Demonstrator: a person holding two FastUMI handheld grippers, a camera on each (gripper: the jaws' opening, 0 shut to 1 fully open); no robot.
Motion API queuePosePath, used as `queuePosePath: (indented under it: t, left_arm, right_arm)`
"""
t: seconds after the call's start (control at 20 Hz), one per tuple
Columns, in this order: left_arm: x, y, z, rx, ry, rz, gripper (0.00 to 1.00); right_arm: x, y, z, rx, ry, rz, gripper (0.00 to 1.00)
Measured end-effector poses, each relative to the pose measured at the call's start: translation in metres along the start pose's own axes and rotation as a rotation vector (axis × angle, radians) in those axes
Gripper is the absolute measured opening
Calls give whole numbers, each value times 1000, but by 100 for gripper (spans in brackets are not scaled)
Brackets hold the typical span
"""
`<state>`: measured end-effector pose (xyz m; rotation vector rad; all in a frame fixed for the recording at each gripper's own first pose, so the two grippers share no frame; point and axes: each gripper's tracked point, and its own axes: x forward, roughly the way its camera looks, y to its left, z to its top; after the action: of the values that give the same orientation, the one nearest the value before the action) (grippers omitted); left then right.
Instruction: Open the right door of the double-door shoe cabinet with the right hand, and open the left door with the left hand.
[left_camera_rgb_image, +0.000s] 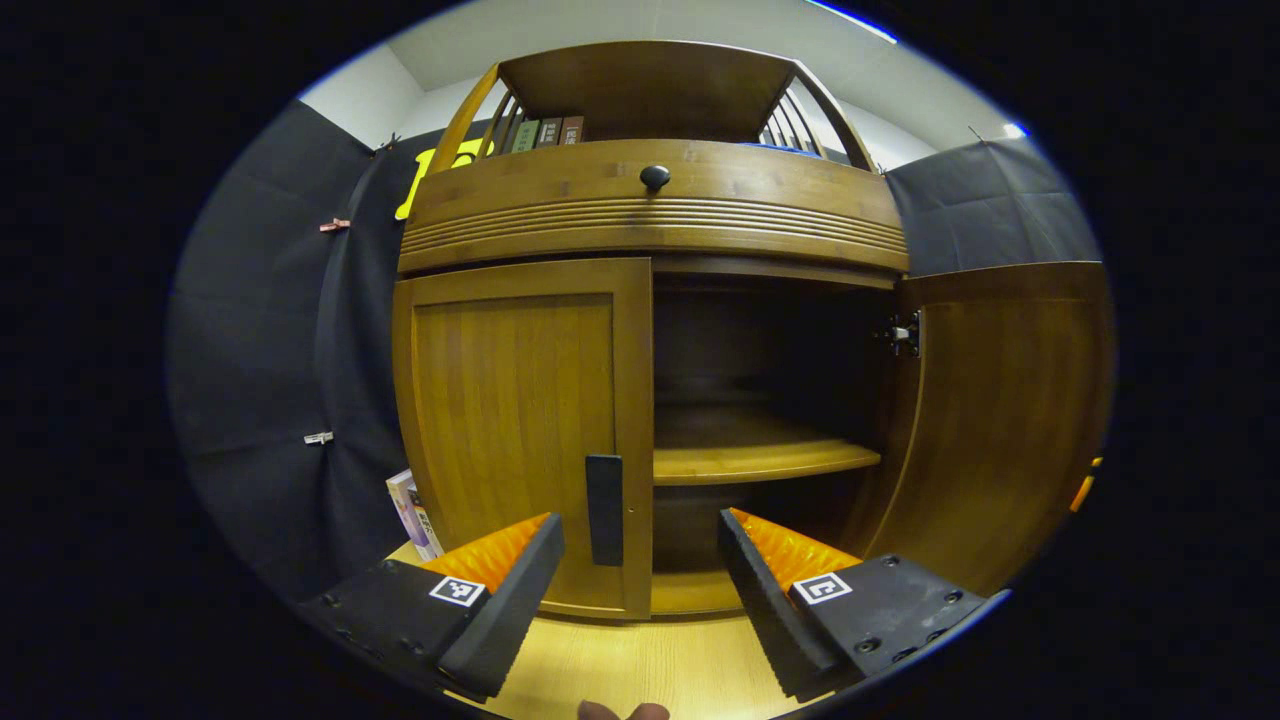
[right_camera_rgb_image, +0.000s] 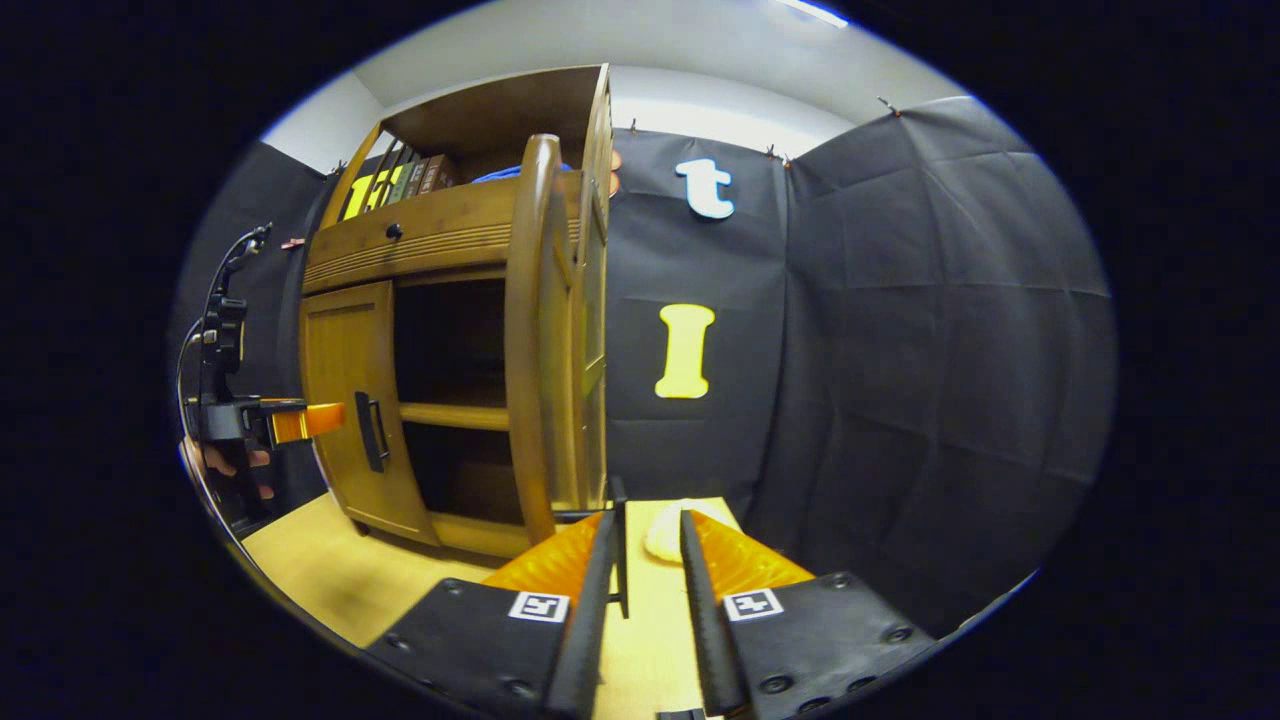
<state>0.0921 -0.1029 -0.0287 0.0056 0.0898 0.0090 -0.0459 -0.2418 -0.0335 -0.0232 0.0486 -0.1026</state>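
On the worktop: shoe cabinet (left_camera_rgb_image: 650, 215), upright against the booth wall.
Doors: two; right door (left_camera_rgb_image: 1000, 420) swung wide, left door (left_camera_rgb_image: 520, 430) closed.
Handling: stiff hinged wood, probably light; take the dark handle (left_camera_rgb_image: 604, 510) at its inner edge.
Left gripper (left_camera_rgb_image: 640, 560): fingers spread, empty, straddling the handle, not touching.
Right gripper (right_camera_rgb_image: 648, 560): fingers nearly closed beside the right door's edge; whether they pinch anything, I cannot tell.
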Motion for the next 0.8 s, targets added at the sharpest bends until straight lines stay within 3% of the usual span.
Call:
queuePosePath:
  t: [0.25, 0.3, 0.45, 0.5, 0.8]
  left_arm:
    - [40, 18, -8, 11, 0, 24, 96]
    - [50, 20, -13, 16, 5, 23, 96]
    - [77, 27, -28, 10, 40, 19, 94]
    - [85, 28, -33, 2, 48, 15, 93]
    - [113, 32, -46, 0, 76, 5, 72]
  right_arm:
    - [-1, -27, 9, 40, -63, -84, 97]
    - [0, -33, 8, 37, -65, -109, 100]
    - [-4, -38, 1, 65, -25, -127, 92]
    - [-5, -39, 2, 76, -21, -133, 100]
    - [-17, -46, 5, 49, -31, -168, 97]
